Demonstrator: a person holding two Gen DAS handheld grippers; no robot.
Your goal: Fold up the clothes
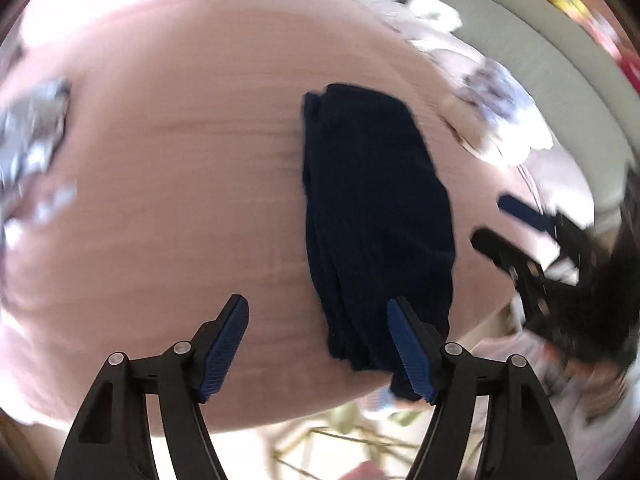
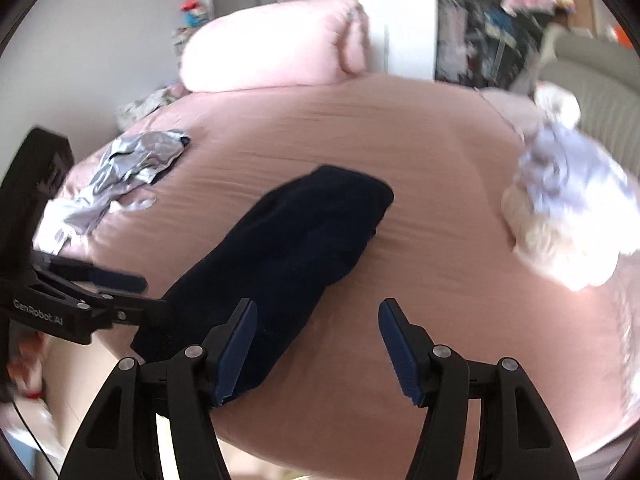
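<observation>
Two grippers, left (image 1: 318, 346) and right (image 2: 318, 348), jaws wide and empty above a long dark garment (image 2: 288, 256) on the bed (image 2: 440, 152): slack cloth liable to bunch if pinched unevenly.

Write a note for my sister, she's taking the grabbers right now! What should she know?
Left gripper: jaws open, holding nothing.
Right gripper: jaws open, holding nothing.
Dark garment: lies on the pink bed in a long folded strip, one end near the bed's front edge.
Silver-grey clothes: crumpled, far left of the bed.
White clothes pile: heaped on the right.
Done: the dark garment looks partly folded.
Left: probably finish it, then fold both piles.
</observation>
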